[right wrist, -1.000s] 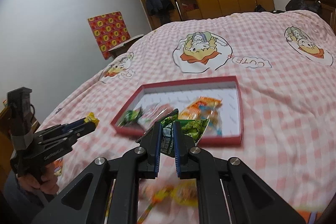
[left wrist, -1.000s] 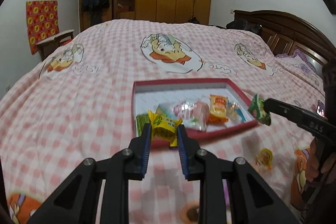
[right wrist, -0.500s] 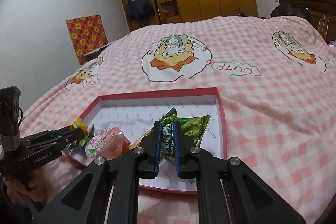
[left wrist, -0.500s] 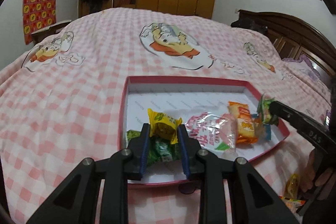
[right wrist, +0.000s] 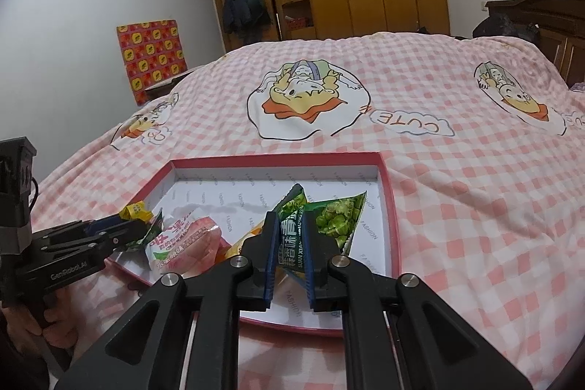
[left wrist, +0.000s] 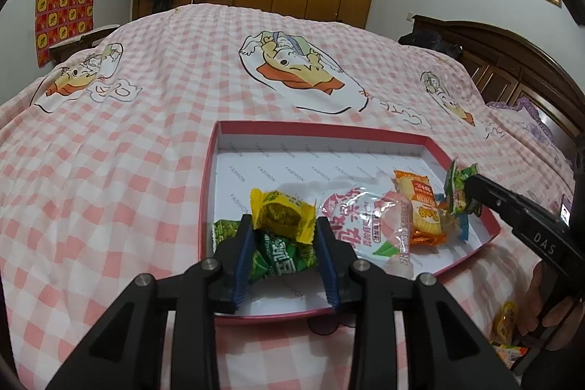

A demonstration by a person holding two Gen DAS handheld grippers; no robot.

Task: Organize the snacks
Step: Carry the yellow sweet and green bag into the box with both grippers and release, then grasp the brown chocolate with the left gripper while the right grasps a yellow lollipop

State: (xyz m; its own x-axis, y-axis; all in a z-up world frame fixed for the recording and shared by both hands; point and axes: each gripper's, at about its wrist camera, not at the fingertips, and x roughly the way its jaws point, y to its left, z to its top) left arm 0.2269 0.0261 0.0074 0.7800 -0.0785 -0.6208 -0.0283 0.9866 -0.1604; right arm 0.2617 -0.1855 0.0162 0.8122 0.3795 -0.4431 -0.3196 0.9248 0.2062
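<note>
A pink checked bedspread (left wrist: pixel 146 141) is carrying the red tray (left wrist: pixel 329 128). The left gripper (left wrist: pixel 285 236) has just been opening its jaws, and the yellow snack (left wrist: pixel 281 216) is sitting loosely between them inside the tray. The right gripper (right wrist: pixel 289 243) is pinching a green pea packet (right wrist: pixel 292 236) over the tray's right part.
</note>
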